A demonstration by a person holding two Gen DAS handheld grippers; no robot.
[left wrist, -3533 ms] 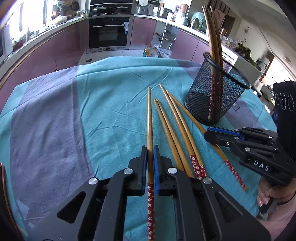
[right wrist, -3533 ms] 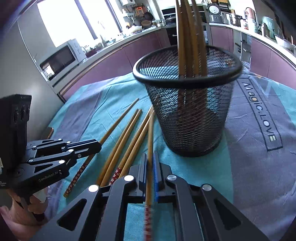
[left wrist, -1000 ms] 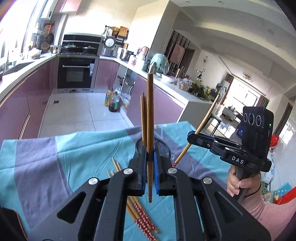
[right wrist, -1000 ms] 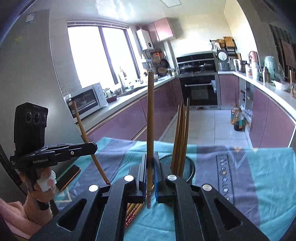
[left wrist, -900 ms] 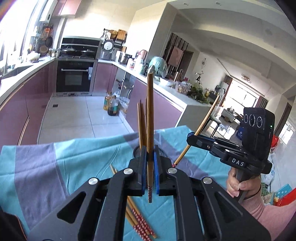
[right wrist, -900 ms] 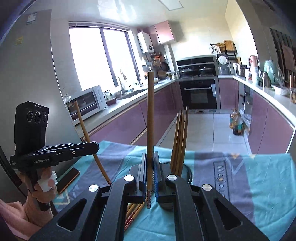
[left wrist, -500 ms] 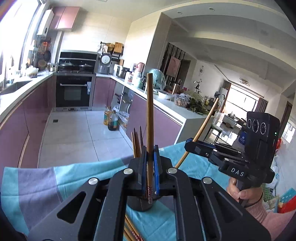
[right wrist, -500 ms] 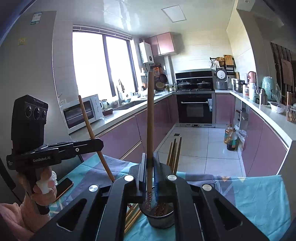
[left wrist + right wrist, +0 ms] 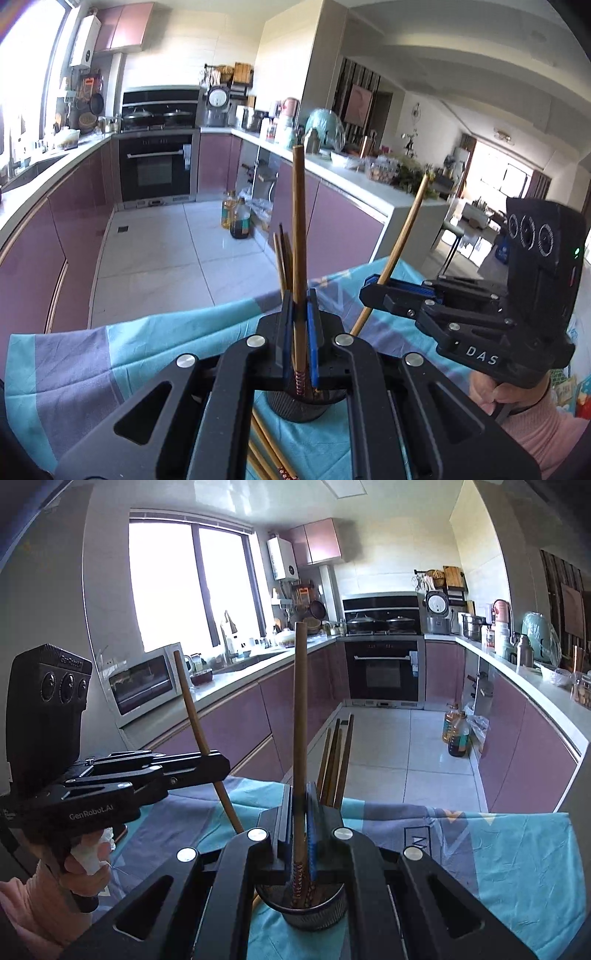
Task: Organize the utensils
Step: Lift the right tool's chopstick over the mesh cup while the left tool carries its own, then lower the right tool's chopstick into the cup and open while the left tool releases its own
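Note:
My left gripper (image 9: 298,314) is shut on a wooden chopstick (image 9: 298,229) and holds it upright, its red patterned end just above the black mesh holder (image 9: 299,406). My right gripper (image 9: 298,805) is shut on another chopstick (image 9: 300,709), upright, its lower end inside the holder's (image 9: 314,912) rim. Several chopsticks (image 9: 337,760) stand in the holder. The right gripper (image 9: 373,290) shows in the left wrist view with its chopstick (image 9: 400,243) tilted; the left gripper (image 9: 218,762) shows in the right wrist view.
A teal and grey cloth (image 9: 122,354) covers the table. Several loose chopsticks (image 9: 266,454) lie on it near the holder. A phone (image 9: 120,830) lies at the table's left edge. Kitchen counters and an oven (image 9: 384,664) stand behind.
Both grippers have lifted their chopsticks off the cloth, turned them upright and brought them over the holder. In the last half second both moved lower toward it.

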